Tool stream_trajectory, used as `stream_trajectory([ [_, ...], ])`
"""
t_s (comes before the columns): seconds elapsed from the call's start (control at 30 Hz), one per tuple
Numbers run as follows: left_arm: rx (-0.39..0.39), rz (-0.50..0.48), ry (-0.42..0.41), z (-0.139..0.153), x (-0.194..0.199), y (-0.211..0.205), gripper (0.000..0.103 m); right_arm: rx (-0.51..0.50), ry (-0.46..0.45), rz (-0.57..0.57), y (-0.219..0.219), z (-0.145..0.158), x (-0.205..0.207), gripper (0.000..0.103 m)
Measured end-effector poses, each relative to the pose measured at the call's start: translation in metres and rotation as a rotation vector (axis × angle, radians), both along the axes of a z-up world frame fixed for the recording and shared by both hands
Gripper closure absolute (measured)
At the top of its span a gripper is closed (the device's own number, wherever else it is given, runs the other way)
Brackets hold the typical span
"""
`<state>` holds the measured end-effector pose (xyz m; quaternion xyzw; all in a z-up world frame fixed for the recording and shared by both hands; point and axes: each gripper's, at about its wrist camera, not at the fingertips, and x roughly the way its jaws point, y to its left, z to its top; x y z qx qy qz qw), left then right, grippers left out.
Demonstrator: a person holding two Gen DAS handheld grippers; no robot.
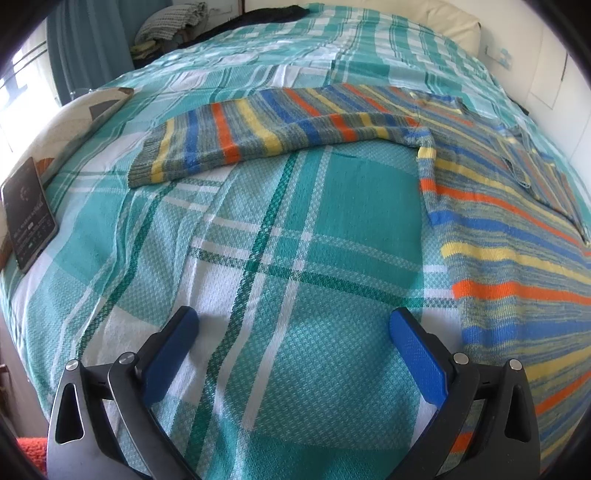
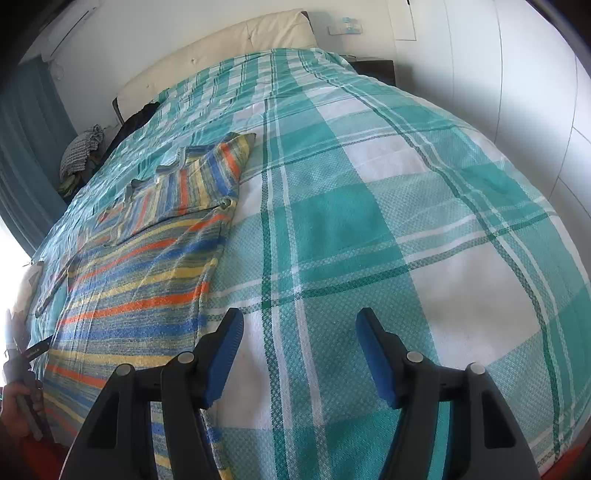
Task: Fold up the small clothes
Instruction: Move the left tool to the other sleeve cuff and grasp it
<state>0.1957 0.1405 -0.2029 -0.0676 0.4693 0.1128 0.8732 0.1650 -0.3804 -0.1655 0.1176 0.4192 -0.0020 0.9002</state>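
Bed covered by a teal, green and white plaid bedspread point(image 1: 295, 229), weave lightly creased. Cream padded headboard point(image 2: 221, 48) at the far end, against a white wall. Dark phone point(image 1: 29, 214), screen lit, lies at the bedspread's left edge, leaning on a patterned cushion point(image 1: 85, 118). Heap of checked fabric point(image 1: 166, 22) beside the bed's far corner. Teal curtain point(image 1: 81, 48) at the window side. Dark nightstand point(image 2: 373, 68) right of the headboard.

The bed point(image 1: 280, 236) is viewed from low and close along the fingers of each gripper, toward the headboard point(image 2: 221, 48). The left view is aimed over the striped sweater's point(image 1: 498, 229) left sleeve, the right view past its right edge; the sweater is shared.
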Motion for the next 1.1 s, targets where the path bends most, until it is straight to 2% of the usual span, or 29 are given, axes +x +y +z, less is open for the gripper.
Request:
stream_trajectory([
  [0.27, -0.026, -0.01, 0.012, 0.004, 0.0, 0.003, 0.001, 0.002, 0.036, -0.023, -0.002, -0.008, 0.002, 0.04],
  [0.33, -0.058, -0.012, 0.014, 0.012, -0.003, 0.007, 0.002, -0.002, 0.039, -0.024, -0.002, -0.008, 0.002, 0.04],
  [0.37, -0.103, -0.012, -0.011, 0.022, -0.007, 0.013, 0.002, -0.001, 0.04, -0.024, -0.002, -0.008, 0.002, 0.04],
  [0.43, -0.183, 0.002, -0.09, 0.041, -0.015, 0.03, 0.001, 0.004, 0.038, -0.023, -0.002, -0.008, 0.002, 0.039],
  [0.53, -0.28, 0.098, -0.168, 0.062, -0.011, 0.076, 0.001, 0.024, 0.039, -0.022, -0.003, -0.008, 0.002, 0.038],
  [0.63, -0.355, 0.206, -0.163, 0.064, 0.012, 0.126, 0.001, 0.035, 0.045, -0.019, -0.004, -0.009, 0.005, 0.037],
  [0.77, -0.318, 0.24, -0.067, 0.045, 0.056, 0.162, 0.003, 0.047, 0.042, -0.021, -0.005, -0.01, 0.006, 0.037],
  [0.8, -0.317, 0.253, -0.042, 0.038, 0.065, 0.169, 0.009, 0.05, 0.042, -0.022, -0.005, -0.01, 0.006, 0.037],
  [0.83, -0.328, 0.256, -0.025, 0.031, 0.071, 0.171, 0.026, 0.05, 0.042, -0.023, -0.005, -0.01, 0.006, 0.037],
  [0.87, -0.344, 0.254, -0.003, 0.024, 0.078, 0.172, 0.036, 0.048, 0.043, -0.023, -0.005, -0.01, 0.006, 0.037],
  [0.9, -0.339, 0.249, 0.006, 0.021, 0.082, 0.171, 0.055, 0.045, 0.045, -0.022, -0.004, -0.011, 0.006, 0.037],
  [0.93, -0.325, 0.228, 0.003, 0.02, 0.085, 0.166, 0.092, 0.041, 0.046, -0.022, -0.003, -0.011, 0.006, 0.037],
  [0.97, -0.322, 0.214, 0.007, 0.022, 0.089, 0.161, 0.097, 0.038, 0.048, -0.022, -0.003, -0.012, 0.006, 0.037],
  [1.03, -0.275, 0.198, 0.001, 0.034, 0.092, 0.149, 0.099, 0.039, 0.048, -0.022, -0.002, -0.012, 0.006, 0.035],
  [1.1, -0.213, 0.132, -0.057, 0.067, 0.1, 0.126, 0.099, 0.052, 0.046, -0.019, -0.003, -0.011, 0.006, 0.035],
])
